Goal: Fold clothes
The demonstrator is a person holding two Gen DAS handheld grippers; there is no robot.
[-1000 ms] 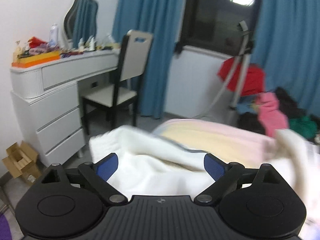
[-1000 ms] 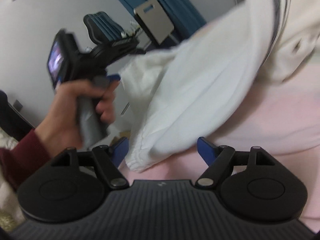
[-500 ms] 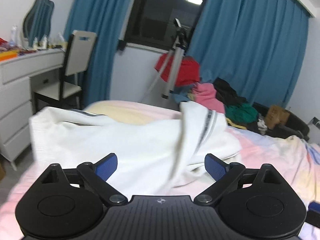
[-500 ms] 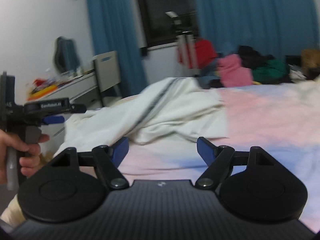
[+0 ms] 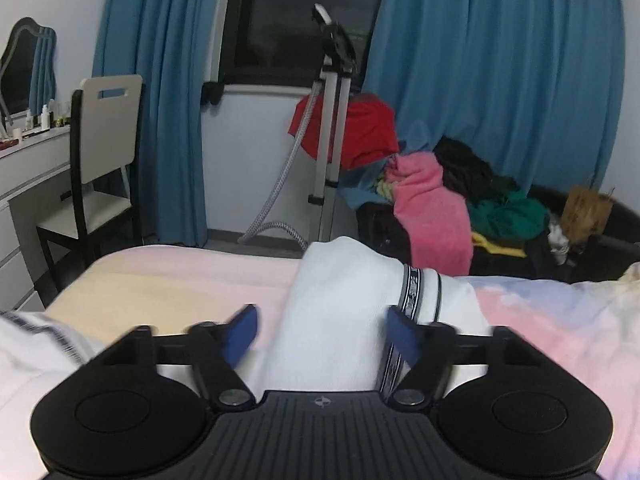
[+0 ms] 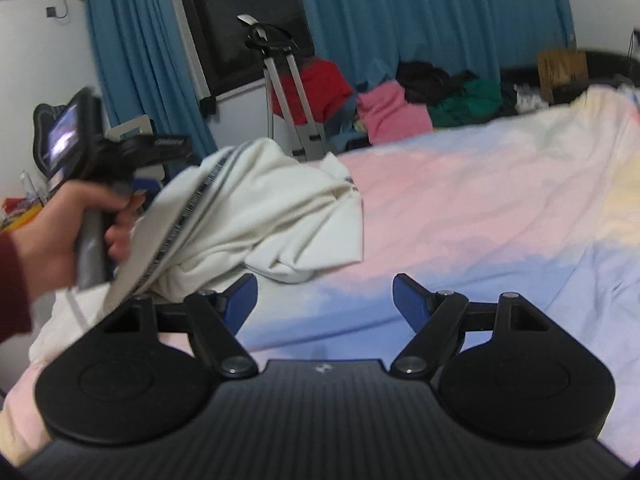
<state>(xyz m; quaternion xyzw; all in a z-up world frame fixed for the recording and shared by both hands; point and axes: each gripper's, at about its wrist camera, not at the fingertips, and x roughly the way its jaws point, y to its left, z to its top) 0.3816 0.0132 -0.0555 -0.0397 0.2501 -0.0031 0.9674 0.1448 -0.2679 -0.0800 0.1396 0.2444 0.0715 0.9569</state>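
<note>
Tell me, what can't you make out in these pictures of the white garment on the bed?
Left wrist view: whether the left gripper grips the white garment; its jaws have just been closing with it between them, and one pad is blurred.
Same view: the garment's near end, hidden behind the gripper's black body.
Right wrist view: the garment's left edge, behind the blurred hand.
Left wrist view: bottles on the dresser, too small.
</note>
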